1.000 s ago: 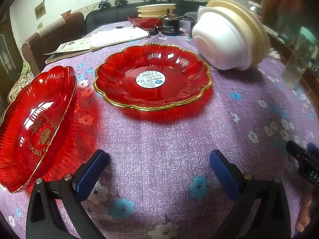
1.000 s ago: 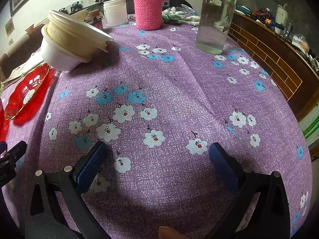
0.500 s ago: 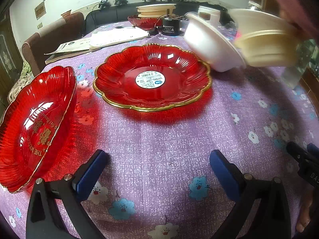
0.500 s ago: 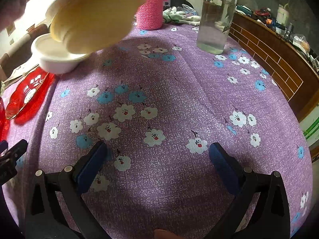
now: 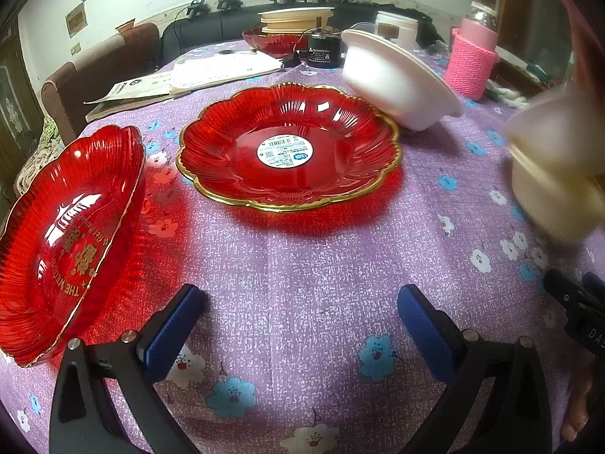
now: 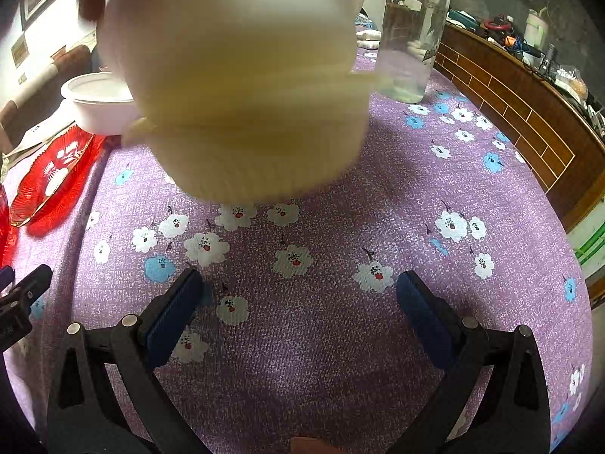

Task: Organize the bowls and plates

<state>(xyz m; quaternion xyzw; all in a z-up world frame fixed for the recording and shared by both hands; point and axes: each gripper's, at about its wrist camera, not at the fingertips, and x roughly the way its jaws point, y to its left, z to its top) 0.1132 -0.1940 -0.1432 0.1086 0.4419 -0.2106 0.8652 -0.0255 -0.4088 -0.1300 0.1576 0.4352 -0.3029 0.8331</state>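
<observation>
A red gold-rimmed plate [image 5: 289, 151] lies flat mid-table with a round sticker at its centre. A second red plate [image 5: 64, 238] sits tilted at the left. A white bowl [image 5: 397, 79] rests tilted behind the flat plate; it also shows in the right wrist view [image 6: 100, 100]. A bare hand holds a blurred stack of cream bowls [image 6: 245, 87] above the cloth, seen at the right in the left wrist view [image 5: 559, 174]. My left gripper [image 5: 298, 317] is open and empty. My right gripper [image 6: 295, 314] is open and empty, just short of the cream stack.
Purple flowered tablecloth [image 6: 340, 265]. A tall clear jar [image 6: 412, 30] stands at the back right, a pink knitted bottle [image 5: 472, 60] and white tub [image 5: 395, 30] behind. Papers [image 5: 189, 79], a black cylinder [image 5: 323, 53] and more stacked dishes [image 5: 295, 19] sit far back. A wooden ledge [image 6: 529, 113] borders the right.
A hand lifted the cream bowls off the white bowl and brought them forward toward my right gripper. The white bowl stays tilted on the table. Both grippers have not moved.
</observation>
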